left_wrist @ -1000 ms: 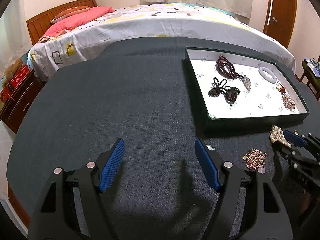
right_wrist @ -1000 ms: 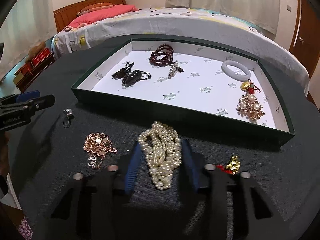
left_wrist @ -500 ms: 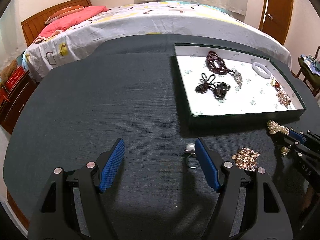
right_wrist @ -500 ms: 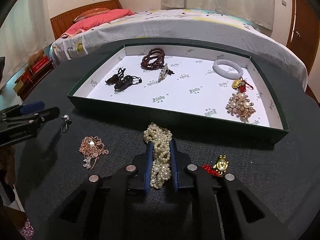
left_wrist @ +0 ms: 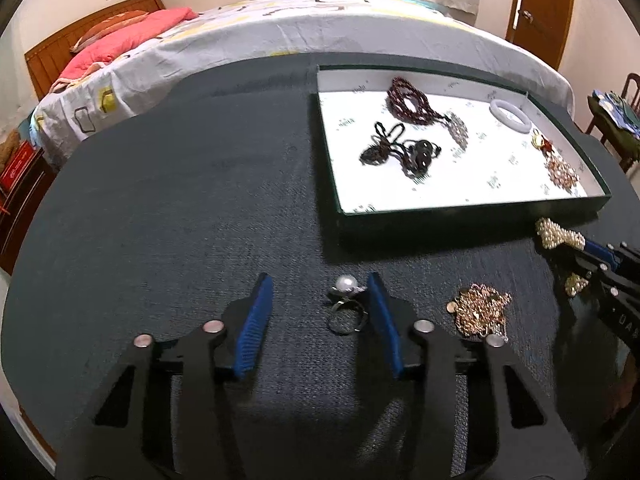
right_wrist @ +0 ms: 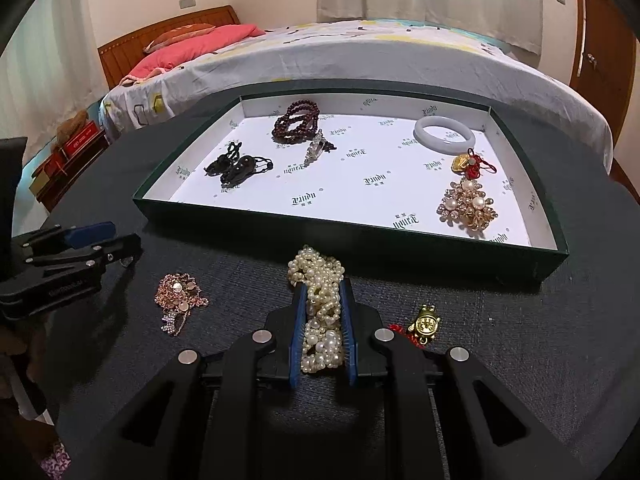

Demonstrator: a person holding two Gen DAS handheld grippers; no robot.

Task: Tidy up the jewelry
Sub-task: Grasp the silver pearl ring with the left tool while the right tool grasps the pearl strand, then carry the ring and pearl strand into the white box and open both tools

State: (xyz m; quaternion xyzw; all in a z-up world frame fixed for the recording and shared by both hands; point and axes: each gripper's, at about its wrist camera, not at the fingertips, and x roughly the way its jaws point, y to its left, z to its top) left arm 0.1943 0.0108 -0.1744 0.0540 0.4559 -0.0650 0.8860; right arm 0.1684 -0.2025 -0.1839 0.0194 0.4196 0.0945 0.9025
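On the dark cloth, a pearl ring (left_wrist: 346, 308) lies between the blue pads of my left gripper (left_wrist: 320, 280), close to the right pad. The jaws are closing and the left pad is still well clear of the ring. My right gripper (right_wrist: 323, 286) is shut on a bundled pearl necklace (right_wrist: 316, 268), which rests on the cloth just in front of the green tray (right_wrist: 360, 232). The left wrist view shows that necklace (left_wrist: 556, 234) and my right gripper (left_wrist: 576, 248) at its right edge. The right wrist view has my left gripper (right_wrist: 126, 244) at its left edge.
A rose-gold chain (right_wrist: 178, 294) lies between the two grippers. A gold charm on red cord (right_wrist: 426, 322) sits right of the right gripper. The tray holds dark beads (right_wrist: 296, 122), black hair ties (right_wrist: 236, 168), a white bangle (right_wrist: 444, 134) and a brooch (right_wrist: 470, 206). A bed stands behind.
My left gripper moved toward the ring, which now lies between its narrowed jaws. My right gripper's jaws closed onto the pearl necklace.
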